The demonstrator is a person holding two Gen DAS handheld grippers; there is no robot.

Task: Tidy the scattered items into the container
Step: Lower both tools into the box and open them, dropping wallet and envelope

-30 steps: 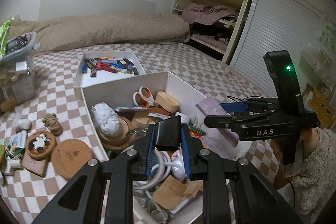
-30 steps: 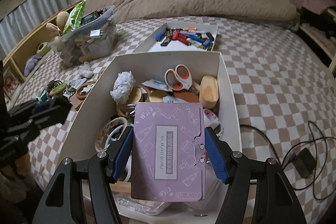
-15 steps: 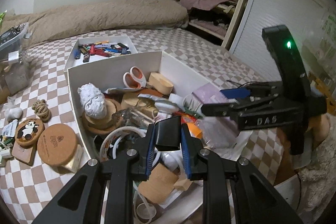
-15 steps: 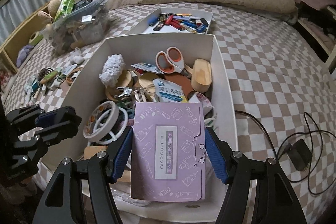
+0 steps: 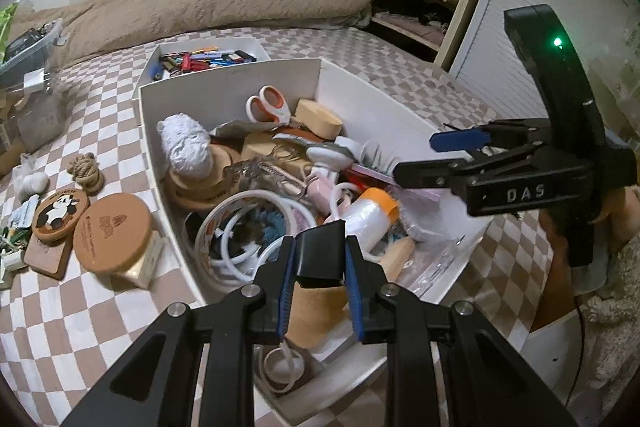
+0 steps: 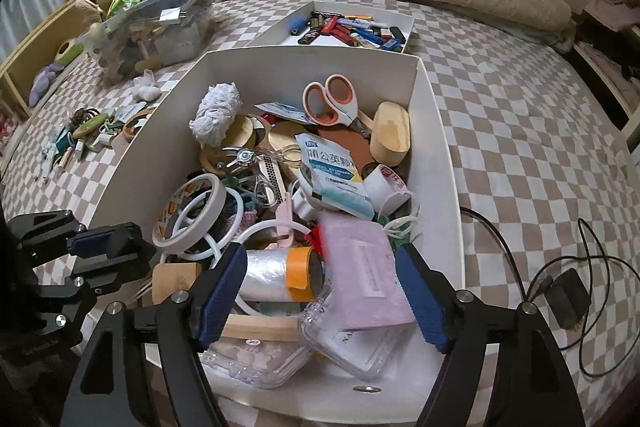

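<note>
Holding a small black block (image 5: 320, 253) upright between its blue pads, the left claw (image 5: 320, 267) hangs low in the left wrist frame, above the near end of the white container (image 5: 230, 77). Jaws nearly closed, pressed to the block's two sides.

Right claw (image 6: 320, 291): spread wide, gripping nothing. A lilac card packet (image 6: 366, 267) lies inside the container between and just beyond its pads, tilted on a clear plastic case (image 6: 352, 343); the blur on it suggests it is just dropping free.

Container: centre of both frames, on the checked bed (image 6: 520, 107), already heaped. Contents include orange-handled scissors (image 6: 334, 99), a white tape ring (image 6: 188, 211), a foil roll with an orange end (image 6: 280, 273), a white-and-blue sachet (image 6: 334, 173) and a wooden oval box (image 6: 390, 139).

Items not yet in: two round cork coasters (image 5: 86, 223), a rope knot (image 5: 86, 169) and small clutter, at the left of the left wrist frame, outside the container's left wall. A shallow tray of lighters (image 6: 348, 27) sits beyond the far wall.

Governing relation: the black block stands directly over the container's near end, its long axis running away from the camera, so opening the left claw should drop it in. The remaining loose items lie to the left of the container, nearer the left claw than the right; likely that claw's next reach.
</note>
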